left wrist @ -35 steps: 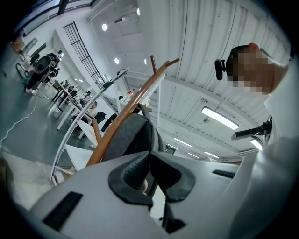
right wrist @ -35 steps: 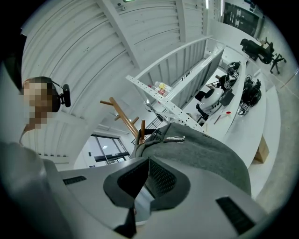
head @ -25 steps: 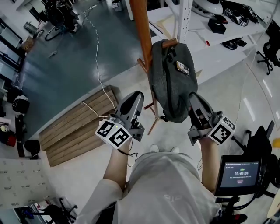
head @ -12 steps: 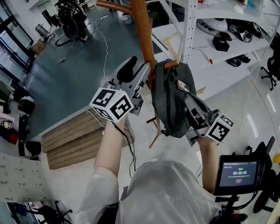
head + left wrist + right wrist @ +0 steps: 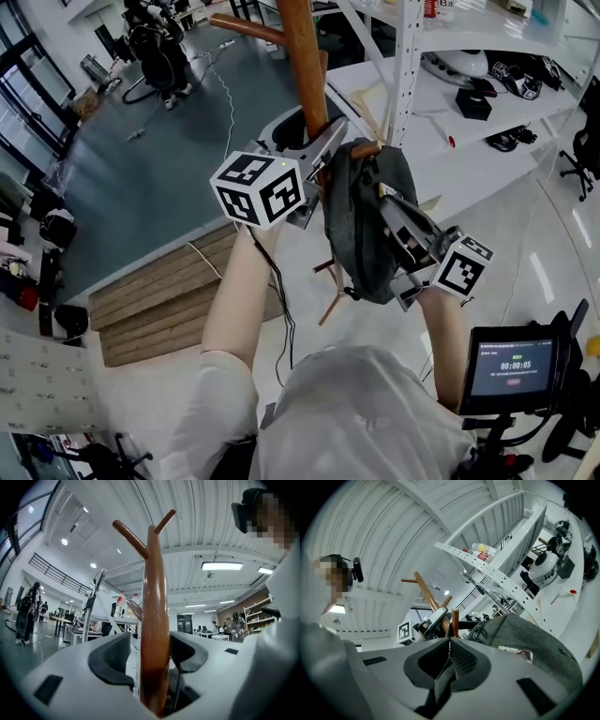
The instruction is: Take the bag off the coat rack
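Observation:
A grey bag (image 5: 366, 220) hangs from a wooden peg (image 5: 361, 149) of the brown coat rack pole (image 5: 302, 56). My left gripper (image 5: 314, 141) is raised to the pole beside the bag's top. In the left gripper view its jaws are opening, with the pole (image 5: 154, 620) upright between them and a gap at the left pad (image 5: 115, 658). My right gripper (image 5: 394, 211) lies against the bag's right side. In the right gripper view it (image 5: 449, 660) is shut on a fold of the bag's grey fabric (image 5: 525, 634), below the peg (image 5: 454, 619).
White metal shelving (image 5: 487, 56) with helmets and small items stands behind the rack on the right. A wooden pallet (image 5: 159, 300) lies on the floor at the left. A screen on a stand (image 5: 511, 361) is at my right. A white cable (image 5: 220, 103) runs over the floor.
My left gripper has risen from beside the bag's bottom to the pole next to the peg, and its jaws have spread around the pole. The right gripper has stayed on the bag.

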